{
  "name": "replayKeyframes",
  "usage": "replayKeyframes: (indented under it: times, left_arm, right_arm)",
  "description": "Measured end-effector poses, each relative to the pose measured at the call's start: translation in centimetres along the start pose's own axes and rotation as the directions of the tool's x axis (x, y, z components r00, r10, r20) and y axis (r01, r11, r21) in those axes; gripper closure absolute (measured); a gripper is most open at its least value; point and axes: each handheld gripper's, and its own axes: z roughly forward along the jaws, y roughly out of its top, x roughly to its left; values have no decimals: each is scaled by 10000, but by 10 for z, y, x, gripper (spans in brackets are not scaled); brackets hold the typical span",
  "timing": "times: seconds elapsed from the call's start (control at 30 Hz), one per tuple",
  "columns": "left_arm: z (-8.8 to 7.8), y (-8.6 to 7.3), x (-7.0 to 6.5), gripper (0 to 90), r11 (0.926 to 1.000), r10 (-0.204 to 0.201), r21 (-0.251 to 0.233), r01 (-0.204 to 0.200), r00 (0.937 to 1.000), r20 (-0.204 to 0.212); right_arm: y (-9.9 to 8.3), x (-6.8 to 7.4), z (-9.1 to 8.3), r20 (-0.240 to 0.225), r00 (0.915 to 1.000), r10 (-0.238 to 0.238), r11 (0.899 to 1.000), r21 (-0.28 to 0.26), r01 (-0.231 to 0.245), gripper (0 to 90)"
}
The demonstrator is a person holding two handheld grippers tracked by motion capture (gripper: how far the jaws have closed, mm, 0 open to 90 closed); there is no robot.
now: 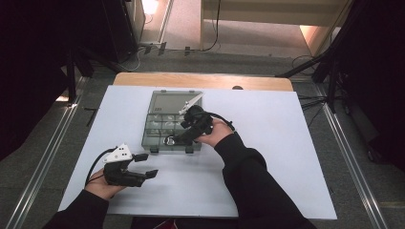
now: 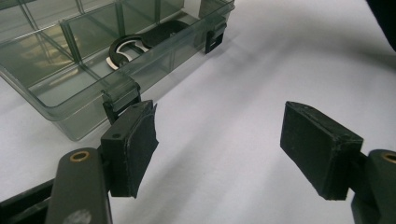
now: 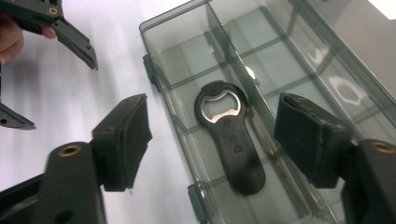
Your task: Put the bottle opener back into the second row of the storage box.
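Note:
A clear grey compartment box [image 1: 147,129] stands on the white table sheet. A black bottle opener [image 3: 233,154] with a metal head lies flat in the long compartment along the box's near wall, also seen in the high view [image 1: 171,140] and the left gripper view [image 2: 140,42]. My right gripper [image 1: 179,138] hovers over that compartment, open, its pads [image 3: 123,140] standing either side of the opener without touching it. My left gripper [image 1: 149,165] rests low over the sheet at the front left, open and holding nothing, a short way from the box's near latch [image 2: 119,95].
The box [image 2: 60,88] has several divided compartments with little in them. The white sheet [image 1: 267,143] spreads wide to the right of the box and in front of it. Past the table's wooden far edge [image 1: 200,80] are floor, cables and dark stands.

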Motion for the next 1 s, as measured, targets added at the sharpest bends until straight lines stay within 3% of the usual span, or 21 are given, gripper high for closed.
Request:
replayKeyframes:
  times: [0.17, 0.3, 0.47, 0.8, 1.0]
  left_arm:
    - [1, 0, 0, 269, 10000, -25, 6, 25, 10000, 10]
    - [1, 0, 0, 269, 10000, -11, 0, 11, 10000, -6]
    - [1, 0, 0, 269, 10000, -43, -22, 43, 10000, -19]
    - [1, 0, 1, 269, 10000, -31, 33, 31, 10000, -63]
    - [1, 0, 0, 269, 10000, -21, 63, 21, 10000, -77]
  right_arm:
    - [-7, 0, -7, 181, 9987, 473, 9989, -42, -472, 254]
    - [-13, 4, -12, 558, 9973, 478, 9987, -194, -468, 260]
    - [-22, 9, -15, 505, 9957, 776, 9970, -29, -776, 260]
    - [-42, 19, -26, 425, 9928, 1123, 9933, -302, -1111, 260]
    - [-53, 22, -37, 558, 9926, 1074, 9928, -593, -1041, 260]
